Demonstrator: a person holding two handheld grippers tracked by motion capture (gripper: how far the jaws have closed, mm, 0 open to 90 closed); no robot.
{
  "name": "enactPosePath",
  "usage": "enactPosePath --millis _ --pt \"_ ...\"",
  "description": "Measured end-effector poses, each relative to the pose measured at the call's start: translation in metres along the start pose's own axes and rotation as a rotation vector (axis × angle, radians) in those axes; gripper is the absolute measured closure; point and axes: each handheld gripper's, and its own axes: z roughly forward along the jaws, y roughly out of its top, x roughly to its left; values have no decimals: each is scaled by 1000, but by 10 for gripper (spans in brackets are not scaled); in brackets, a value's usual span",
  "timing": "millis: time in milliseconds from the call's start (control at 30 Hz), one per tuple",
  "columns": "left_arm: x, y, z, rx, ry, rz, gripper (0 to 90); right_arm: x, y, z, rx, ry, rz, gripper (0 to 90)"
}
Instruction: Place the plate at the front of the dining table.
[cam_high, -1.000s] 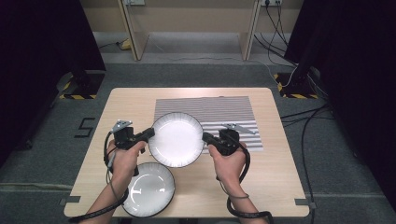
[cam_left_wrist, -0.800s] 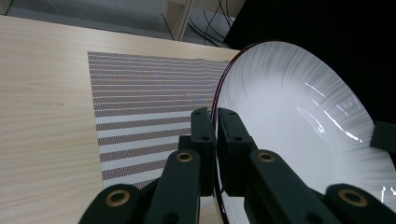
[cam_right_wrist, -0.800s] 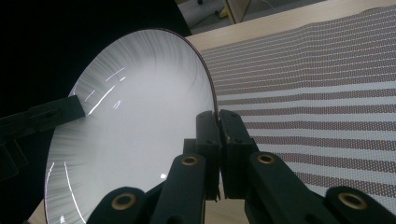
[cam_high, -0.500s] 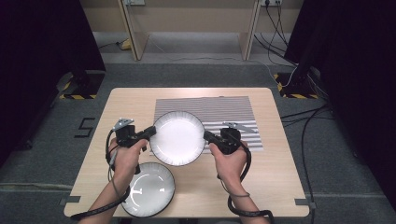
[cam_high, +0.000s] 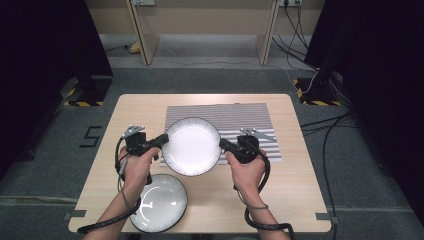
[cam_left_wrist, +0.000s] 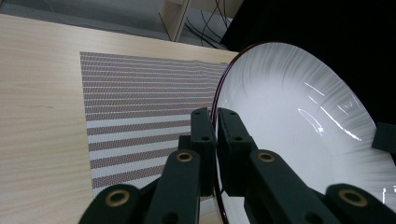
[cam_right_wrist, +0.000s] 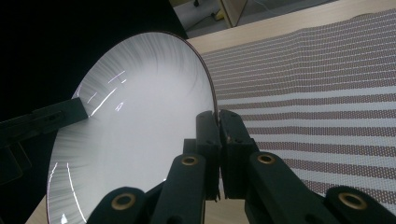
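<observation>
Since the white plate looks rigid, glazed, slick and breakable, thin rim pinches are the only hold. Left gripper clamps its left rim, right gripper the opposite rim; forearms enter from the tabletop's near edge. Plate sits lifted over the striped mat's near-left corner, second plate at the near edge.
</observation>
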Motion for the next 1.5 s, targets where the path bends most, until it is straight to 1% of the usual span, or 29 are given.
enactPosePath --millis 67,333,600,700,867,1367,1500 --pt "0 0 0 -1 -1 -6 855 0 1 0 -2 0 -3 878" --pt "0 3 3 -1 4 2 854 0 4 3 -4 -9 -9 879" --pt "0 3 8 -3 -3 -10 855 -2 7 3 -7 -15 -8 880" --pt "-1 5 9 -7 1 -4 855 -3 8 3 -13 -22 -14 881" --pt "-2 8 10 -11 0 4 854 -3 10 4 -16 -24 -12 881" --pt "-3 8 15 -13 1 0 854 -7 13 5 -22 -29 -11 881" --pt "-4 10 16 -18 4 5 854 -7 14 5 -22 -29 -13 882"
